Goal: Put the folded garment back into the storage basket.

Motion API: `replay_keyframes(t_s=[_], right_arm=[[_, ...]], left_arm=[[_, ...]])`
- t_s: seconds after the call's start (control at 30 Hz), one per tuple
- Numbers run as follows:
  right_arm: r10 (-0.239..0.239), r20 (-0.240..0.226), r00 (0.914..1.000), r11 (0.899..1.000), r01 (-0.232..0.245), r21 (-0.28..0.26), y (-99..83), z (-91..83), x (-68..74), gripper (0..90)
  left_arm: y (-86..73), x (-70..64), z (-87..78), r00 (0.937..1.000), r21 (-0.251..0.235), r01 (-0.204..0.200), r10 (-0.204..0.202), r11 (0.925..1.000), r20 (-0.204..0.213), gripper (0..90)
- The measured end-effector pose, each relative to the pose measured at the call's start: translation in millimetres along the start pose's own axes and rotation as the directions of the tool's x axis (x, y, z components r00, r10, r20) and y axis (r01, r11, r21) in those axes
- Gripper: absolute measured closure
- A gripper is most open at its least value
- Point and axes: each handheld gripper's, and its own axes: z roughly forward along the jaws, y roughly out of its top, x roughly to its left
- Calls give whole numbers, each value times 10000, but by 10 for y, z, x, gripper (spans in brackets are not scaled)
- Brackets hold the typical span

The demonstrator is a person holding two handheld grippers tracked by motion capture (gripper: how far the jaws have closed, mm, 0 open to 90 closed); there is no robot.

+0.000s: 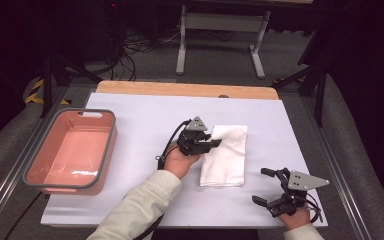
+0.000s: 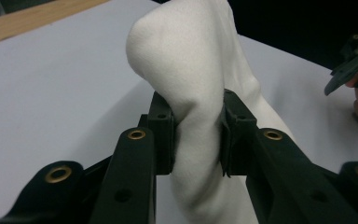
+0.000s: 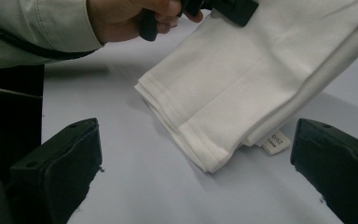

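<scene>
A folded white cloth (image 1: 227, 157) lies on the white mat in the middle of the table. My left gripper (image 1: 215, 142) is shut on its left edge. In the left gripper view the cloth (image 2: 191, 70) bulges up between the pinched jaws of the left gripper (image 2: 196, 133). My right gripper (image 1: 264, 186) stands open near the table's front right, a little below and right of the cloth. In the right gripper view the cloth's near corner (image 3: 242, 88) with a small label (image 3: 276, 141) lies ahead of the spread jaws of the right gripper (image 3: 196, 172).
A pink basin (image 1: 72, 150) with a grey rim stands at the left of the mat (image 1: 145, 125). A wooden strip (image 1: 185, 89) runs along the table's far edge. A metal table frame (image 1: 220, 30) stands on the floor beyond.
</scene>
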Motion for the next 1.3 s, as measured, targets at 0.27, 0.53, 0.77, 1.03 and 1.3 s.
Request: replay_keyframes(t_s=[0.27, 0.53, 0.77, 1.03, 1.3], right_arm=[[1, 2, 10000, 10000, -1, 1, 1, 0, 2, 23], [-8, 5, 10000, 10000, 8, 3, -1, 2, 1, 23], [0, -2, 10000, 10000, 0, 7, -1, 3, 1, 24], [-2, 9, 10000, 10000, 2, 23, -1, 3, 2, 24], [-4, 18, 10000, 10000, 4, 34, -1, 3, 1, 23]], left_arm=[[94, -56, -145, 9978, -629, -615, 629, 9961, 204, 706], [140, -15, -282, 9910, -1181, -978, 1076, 9882, 797, 705], [167, -1, -385, 9793, -1685, -1244, 1484, 9778, 1378, 705], [189, 11, -486, 9750, -1930, -1171, 1497, 9742, 1642, 706], [222, 18, -633, 9760, -1874, -1368, 1647, 9727, 1425, 705]])
